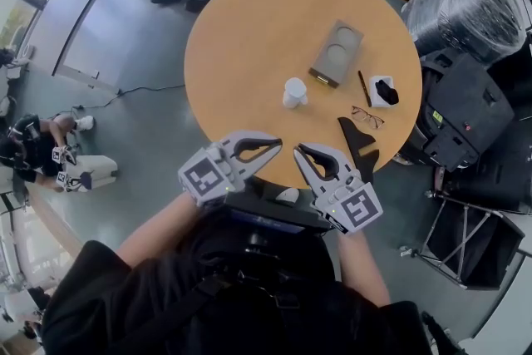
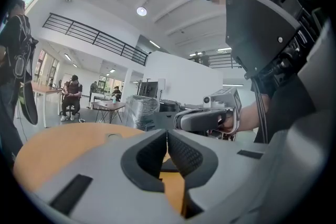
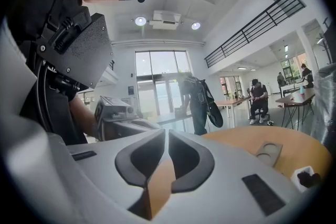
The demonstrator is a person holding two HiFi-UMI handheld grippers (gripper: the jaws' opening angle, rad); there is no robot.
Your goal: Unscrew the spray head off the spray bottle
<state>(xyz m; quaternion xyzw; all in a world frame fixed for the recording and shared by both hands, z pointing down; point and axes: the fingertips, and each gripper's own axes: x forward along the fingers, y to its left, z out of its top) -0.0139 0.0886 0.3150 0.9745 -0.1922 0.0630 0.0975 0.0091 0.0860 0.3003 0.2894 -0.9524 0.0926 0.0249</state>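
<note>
There was one bottle [image 1: 294, 92], white and round, standing near the middle of the one round table [image 1: 241, 29], which had a smooth wooden top. I could not make out its spray head from above. I held two grippers, grey plastic with dark ribbed pads, each carrying a cube with square markers. Both were at the near edge of the table, and the bottle stood ahead of them, well apart from the tips, about in line with the gap between the two. My left gripper [image 1: 278, 147] had its jaws pressed together with nothing between them. My right gripper [image 1: 298, 150] also had its jaws together at the tips, and it was empty.

Beyond the bottle lay one grey flat tray [image 1: 337, 52] with round hollows. To its right lay one thin dark pen [image 1: 364, 87], one small white box [image 1: 383, 91] with something black in it, one pair of glasses [image 1: 366, 117] and one black pointed piece [image 1: 359, 144].
</note>
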